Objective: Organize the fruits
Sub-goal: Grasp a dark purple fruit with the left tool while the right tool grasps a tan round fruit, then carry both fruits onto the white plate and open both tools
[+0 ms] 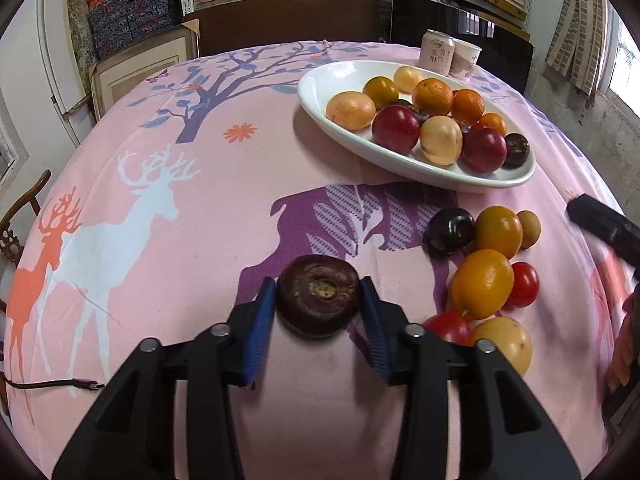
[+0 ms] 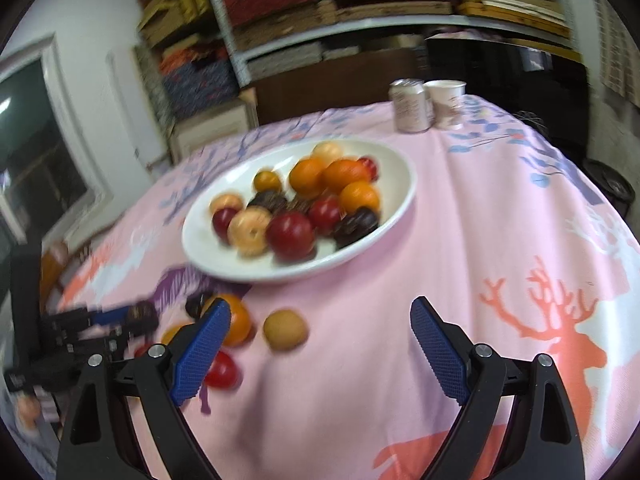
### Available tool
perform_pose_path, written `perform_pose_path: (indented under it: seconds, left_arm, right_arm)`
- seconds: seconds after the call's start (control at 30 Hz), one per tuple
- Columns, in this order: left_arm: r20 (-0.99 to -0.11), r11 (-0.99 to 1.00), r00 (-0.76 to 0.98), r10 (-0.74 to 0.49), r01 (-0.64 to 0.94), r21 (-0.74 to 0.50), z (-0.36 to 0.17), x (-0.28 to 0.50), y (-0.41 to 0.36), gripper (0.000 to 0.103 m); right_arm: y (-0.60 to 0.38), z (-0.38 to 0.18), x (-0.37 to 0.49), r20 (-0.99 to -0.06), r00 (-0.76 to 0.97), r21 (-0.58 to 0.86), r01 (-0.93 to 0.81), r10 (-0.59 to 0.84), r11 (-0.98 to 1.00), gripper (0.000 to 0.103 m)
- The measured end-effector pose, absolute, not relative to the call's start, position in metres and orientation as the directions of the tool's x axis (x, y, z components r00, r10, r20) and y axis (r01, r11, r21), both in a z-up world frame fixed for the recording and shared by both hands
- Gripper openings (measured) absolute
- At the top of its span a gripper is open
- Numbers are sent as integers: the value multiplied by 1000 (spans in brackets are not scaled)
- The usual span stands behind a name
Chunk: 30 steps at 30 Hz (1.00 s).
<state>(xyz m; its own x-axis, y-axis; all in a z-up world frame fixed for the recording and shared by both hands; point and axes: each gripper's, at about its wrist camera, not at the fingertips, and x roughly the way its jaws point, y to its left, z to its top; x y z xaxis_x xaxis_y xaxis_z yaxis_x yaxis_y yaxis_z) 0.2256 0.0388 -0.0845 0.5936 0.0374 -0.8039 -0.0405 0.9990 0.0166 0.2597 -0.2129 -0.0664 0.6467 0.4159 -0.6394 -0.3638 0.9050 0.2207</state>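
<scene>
Dark purple fruit (image 1: 318,295) on cloth, stem-up

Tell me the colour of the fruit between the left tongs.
Dark purple-brown fruit, with a pale tan stem scar; clearest in the left wrist view.

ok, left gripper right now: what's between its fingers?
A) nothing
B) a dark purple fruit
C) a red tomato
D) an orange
B: in the left wrist view the left gripper has its blue pads against both sides of the dark purple fruit, which sits apart from the loose fruit pile on the tablecloth.
</scene>
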Motion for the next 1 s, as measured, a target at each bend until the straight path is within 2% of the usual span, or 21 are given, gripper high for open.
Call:
perform_pose_path:
  seconds: [0.07, 0.13, 0.27, 0.5, 0.63, 0.83, 1.0]
  left_arm:
    - [-804, 999, 593, 40, -41, 19, -85, 225, 39, 42]
    - [-804, 999, 593, 47, -42, 27, -85, 226, 37, 42]
    - [-806, 998, 589, 55, -43, 37, -86, 227, 37, 42]
    - [-806, 998, 589, 59, -44, 41, -86, 226, 38, 42]
    - [-806, 998, 589, 59, -45, 40, -86, 226, 38, 43]
    - [-806, 998, 590, 55, -43, 36, -86, 226, 38, 42]
    - [-805, 999, 591, 46, -42, 27, -86, 226, 39, 42]
  right_arm:
    - [-203, -69, 257, -660, 634, 178, -388, 402, 904, 80]
    - [-199, -71, 256, -674, 627, 161, -391, 390, 906, 75]
    - [-195, -77, 259, -703, 602, 153, -393, 379, 907, 55]
    - [-179, -82, 263, -733, 569, 123, -428, 373, 895, 50]
    - [-174, -85, 271, -748, 549, 131, -428, 372, 894, 38]
    - [-173, -85, 271, -748, 538, 145, -437, 387, 888, 30]
    - [-176, -82, 269, -735, 551, 154, -434, 396, 888, 30]
